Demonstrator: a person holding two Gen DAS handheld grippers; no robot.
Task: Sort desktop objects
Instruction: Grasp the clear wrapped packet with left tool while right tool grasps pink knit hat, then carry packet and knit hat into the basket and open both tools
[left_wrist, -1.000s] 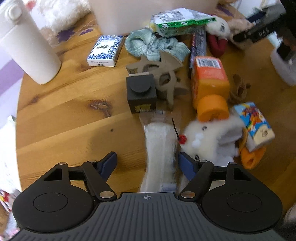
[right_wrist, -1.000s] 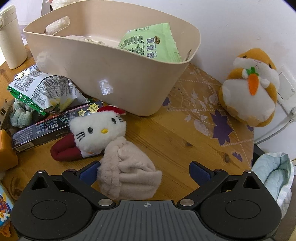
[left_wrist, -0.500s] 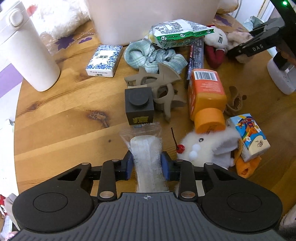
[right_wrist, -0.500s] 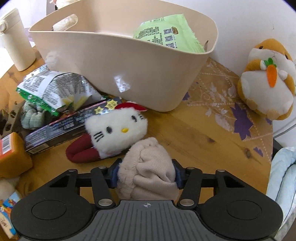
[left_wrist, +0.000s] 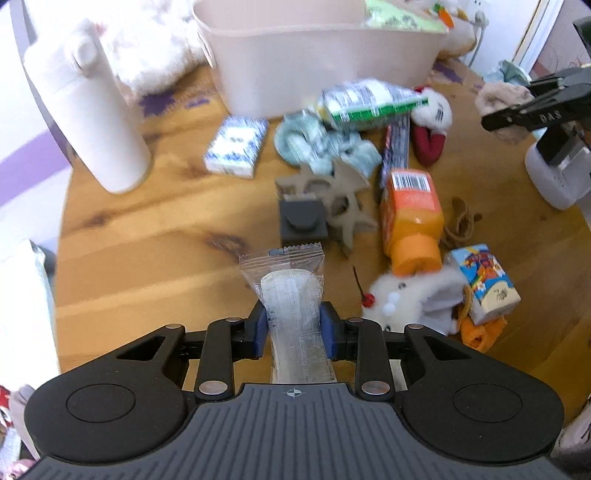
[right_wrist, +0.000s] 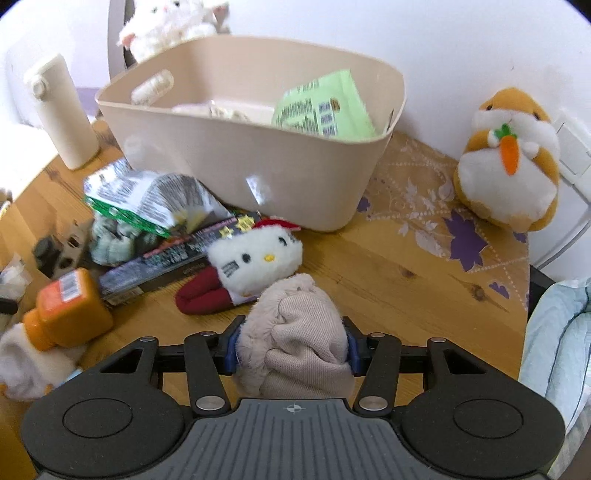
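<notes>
My left gripper (left_wrist: 293, 326) is shut on a clear snack packet (left_wrist: 291, 295) and holds it above the wooden table (left_wrist: 147, 236). My right gripper (right_wrist: 290, 345) is shut on a beige furry cloth bundle (right_wrist: 299, 332), lifted off the table; it also shows in the left wrist view (left_wrist: 498, 98). The beige bin (right_wrist: 258, 158) stands at the back and holds a green packet (right_wrist: 325, 107) and other items. It also shows in the left wrist view (left_wrist: 314, 66).
On the table lie a Hello Kitty plush (right_wrist: 255, 258), an orange bottle (left_wrist: 412, 214), a dark block (left_wrist: 303, 221), a tissue pack (left_wrist: 236, 147), a green-white packet (left_wrist: 369, 103), a white rabbit plush (left_wrist: 406, 299) and a small carton (left_wrist: 484, 284). A white flask (left_wrist: 88, 122) stands left. A hamster plush (right_wrist: 509, 162) sits right.
Both grippers closed on their objects and lifted: the left on the clear packet, the right on the beige bundle. Both views have pulled back and up from the table.
</notes>
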